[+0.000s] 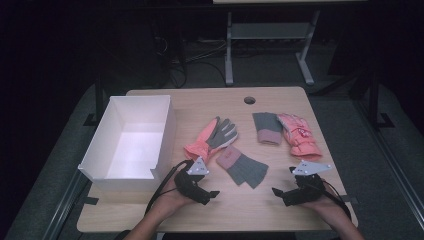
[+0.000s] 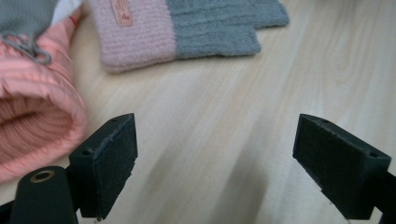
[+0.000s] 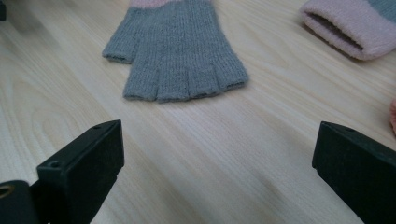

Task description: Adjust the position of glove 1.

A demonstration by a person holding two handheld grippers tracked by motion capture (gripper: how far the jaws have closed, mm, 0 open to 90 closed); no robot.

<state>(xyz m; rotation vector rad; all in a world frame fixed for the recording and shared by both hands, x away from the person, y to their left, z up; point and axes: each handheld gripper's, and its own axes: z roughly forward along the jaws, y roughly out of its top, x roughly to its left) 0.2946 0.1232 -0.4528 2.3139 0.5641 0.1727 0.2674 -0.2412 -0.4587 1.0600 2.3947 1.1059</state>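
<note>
Both grippers sit low at the near edge of the table (image 1: 280, 102), one in each hand. Left gripper (image 1: 212, 194) points right and a touch forward, jaws spread wide with nothing but bare wood between them. Right gripper (image 1: 276, 192) points left toward it, jaws just as wide apart, also empty. The two tips face each other, with a clear gap of table between.

Just beyond that gap lies the nearest piece: a knit mitt (image 1: 242, 166), grey and fingerless with a pink cuff, flat on the wood. In the left gripper view it lies ahead of the jaws, cuff (image 2: 135, 32) to the left, grey part to the right. In the right gripper view its grey finger stubs (image 3: 180, 51) point back toward the jaws, apart from them.

Left of the mitt, almost touching its cuff, a padded glove (image 1: 212, 136) lies palm up, pink with a grey palm; its puffy pink wrist end (image 2: 35, 121) bulges beside the left jaw in the left gripper view.

Farther right, a second mitt (image 1: 267, 128) lies with its pink cuff toward the person, and a second pink glove (image 1: 299, 135) lies right against it.

On the left side of the table stands a white box (image 1: 164, 131), open at the top, its near wall cut low.
</note>
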